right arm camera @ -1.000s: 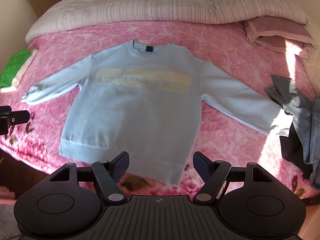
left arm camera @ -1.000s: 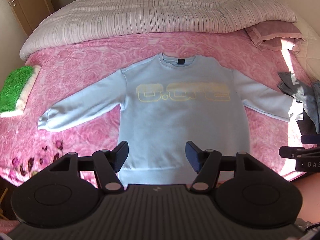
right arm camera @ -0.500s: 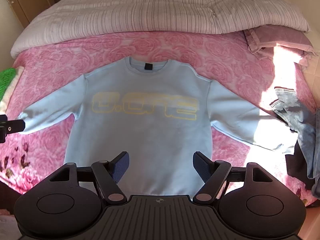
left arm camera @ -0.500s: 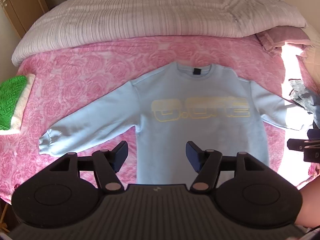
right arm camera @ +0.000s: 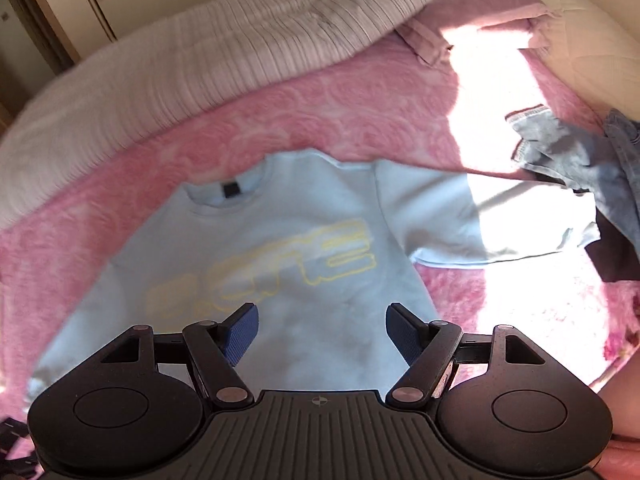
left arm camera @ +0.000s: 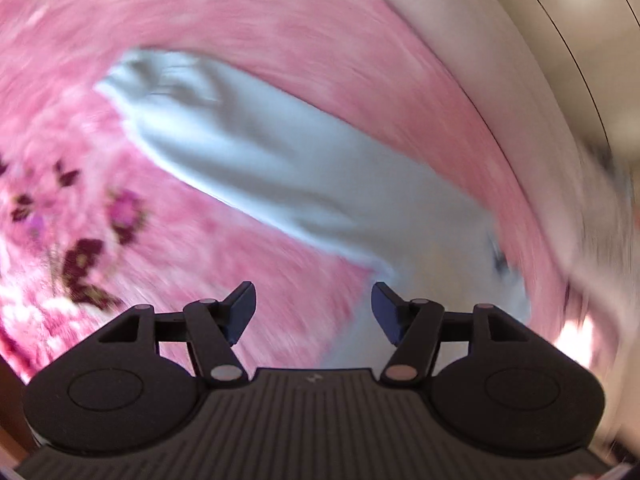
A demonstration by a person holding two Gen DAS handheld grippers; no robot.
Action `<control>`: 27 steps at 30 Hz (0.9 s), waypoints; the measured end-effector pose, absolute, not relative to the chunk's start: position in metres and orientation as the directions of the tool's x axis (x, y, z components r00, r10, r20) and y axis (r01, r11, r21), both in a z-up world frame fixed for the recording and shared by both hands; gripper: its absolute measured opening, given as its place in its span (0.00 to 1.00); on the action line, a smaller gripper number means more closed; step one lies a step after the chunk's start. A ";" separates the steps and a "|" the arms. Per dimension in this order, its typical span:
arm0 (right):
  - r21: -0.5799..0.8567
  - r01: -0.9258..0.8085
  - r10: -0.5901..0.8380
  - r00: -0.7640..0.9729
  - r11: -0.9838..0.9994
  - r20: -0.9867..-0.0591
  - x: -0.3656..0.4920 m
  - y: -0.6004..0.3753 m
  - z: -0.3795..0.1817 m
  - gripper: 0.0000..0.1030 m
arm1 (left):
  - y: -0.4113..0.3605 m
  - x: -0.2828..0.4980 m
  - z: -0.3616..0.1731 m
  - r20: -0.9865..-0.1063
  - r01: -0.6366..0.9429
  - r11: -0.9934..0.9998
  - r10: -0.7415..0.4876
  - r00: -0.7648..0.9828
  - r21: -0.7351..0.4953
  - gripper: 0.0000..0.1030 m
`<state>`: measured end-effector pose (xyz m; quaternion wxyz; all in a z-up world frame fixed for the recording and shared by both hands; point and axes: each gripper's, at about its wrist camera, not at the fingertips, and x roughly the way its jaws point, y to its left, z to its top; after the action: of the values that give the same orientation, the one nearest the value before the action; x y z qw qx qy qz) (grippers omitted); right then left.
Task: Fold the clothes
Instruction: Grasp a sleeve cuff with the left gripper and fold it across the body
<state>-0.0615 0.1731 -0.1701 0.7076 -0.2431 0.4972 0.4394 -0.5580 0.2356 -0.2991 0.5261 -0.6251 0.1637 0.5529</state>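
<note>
In the blurred left wrist view, the left gripper (left arm camera: 313, 307) has its fingers spread apart, holding nothing, above a sleeve of the light blue sweatshirt (left arm camera: 256, 160) on the pink bedspread (left arm camera: 328, 52). In the right wrist view, the right gripper (right arm camera: 322, 330) is also spread and empty over the sweatshirt's chest, which lies flat, and grey jeans (right arm camera: 576, 156) lie by its other cuff.

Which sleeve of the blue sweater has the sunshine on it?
The sleeve reaching toward the grey clothes pile is the sunlit one. The other sleeve, seen from the left wrist, lies in shade.

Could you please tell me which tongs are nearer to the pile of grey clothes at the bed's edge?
Right. The right tongs hover open over the sweatshirt's body, the grey clothes ahead to their right. The left tongs face the opposite sleeve.
</note>
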 end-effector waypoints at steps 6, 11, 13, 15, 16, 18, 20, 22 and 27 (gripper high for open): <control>0.017 -0.882 0.293 0.138 0.470 -0.946 -0.073 0.189 -0.220 0.72 | 0.253 -0.629 -0.357 -0.843 -0.618 -0.596 0.486 0.231 -0.513 0.57; -0.005 -0.893 0.262 0.138 0.451 -0.955 -0.073 0.195 -0.255 0.72 | 0.260 -0.656 -0.388 -0.815 -0.519 -0.652 0.552 0.174 -0.552 0.47; -0.013 -0.895 0.255 0.141 0.445 -0.957 -0.070 0.197 -0.266 0.72 | 0.264 -0.660 -0.395 -0.811 -0.507 -0.661 0.565 0.149 -0.553 0.35; -0.018 -0.898 0.252 0.142 0.440 -0.957 -0.066 0.199 -0.277 0.72 | 0.268 -0.659 -0.401 -0.812 -0.512 -0.664 0.571 0.122 -0.544 0.28; -0.020 -0.899 0.249 0.142 0.437 -0.958 -0.063 0.199 -0.283 0.72 | 0.269 -0.658 -0.402 -0.811 -0.522 -0.662 0.576 0.106 -0.538 0.20; -0.024 -0.901 0.241 0.142 0.434 -0.960 -0.056 0.200 -0.295 0.72 | 0.274 -0.637 -0.386 -0.782 -0.596 -0.594 0.616 0.096 -0.541 0.11; -0.025 -0.901 0.232 0.138 0.433 -0.963 -0.049 0.200 -0.307 0.72 | 0.280 -0.610 -0.365 -0.741 -0.682 -0.496 0.664 0.102 -0.538 0.05; -0.020 -0.904 0.235 0.133 0.428 -0.963 -0.040 0.197 -0.315 0.72 | 0.285 -0.583 -0.343 -0.697 -0.758 -0.391 0.707 0.115 -0.522 0.02; -0.045 -0.903 0.239 0.161 0.427 -0.958 -0.012 0.182 -0.318 0.72 | 0.299 -0.514 -0.289 -0.581 -0.898 -0.114 0.794 0.175 -0.426 0.02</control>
<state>-0.0115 0.1824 -0.3178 0.6843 -0.3349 0.4954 0.4173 -0.5141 0.2986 -0.2886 0.6624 -0.3860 0.0668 0.6386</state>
